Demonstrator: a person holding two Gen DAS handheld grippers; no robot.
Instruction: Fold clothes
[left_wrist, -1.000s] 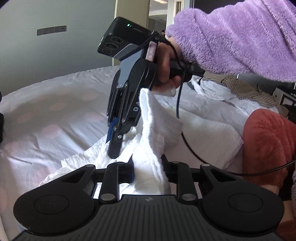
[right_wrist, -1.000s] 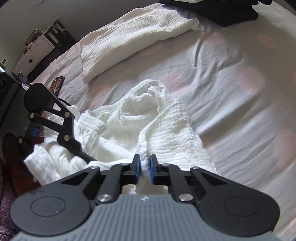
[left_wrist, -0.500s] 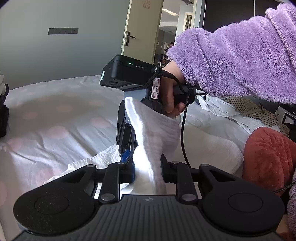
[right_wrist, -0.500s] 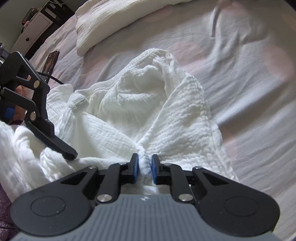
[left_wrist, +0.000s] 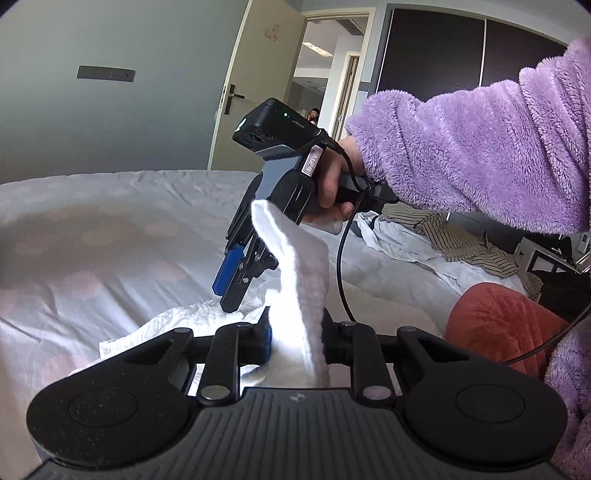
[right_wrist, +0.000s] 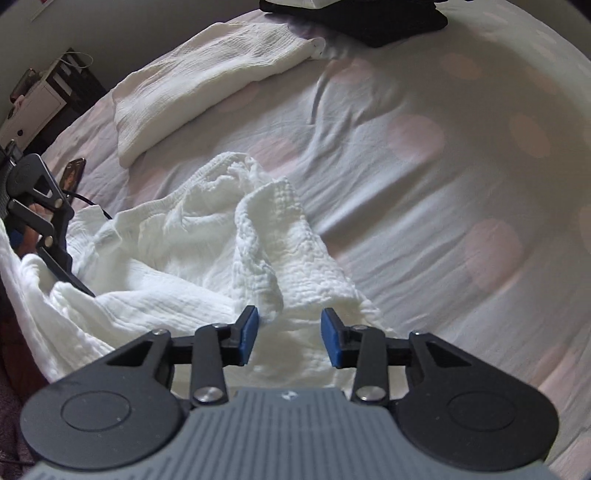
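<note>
Still early: garment (right_wrist: 207, 254) lies crumpled on bed (right_wrist: 424, 184), nothing folded yet. One corner is clamped in left gripper (left_wrist: 295, 332); right gripper (right_wrist: 290, 336), jaws just opened, is released over cloth.

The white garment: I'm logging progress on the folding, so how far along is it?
Done: one cream piece lies folded on the bed, with a dark stack beyond it. In hand: the white garment is crumpled; the left gripper pinches a raised edge of it, while the right gripper has just been opening, its pads clear of the cloth. Left: spreading and folding it.
</note>
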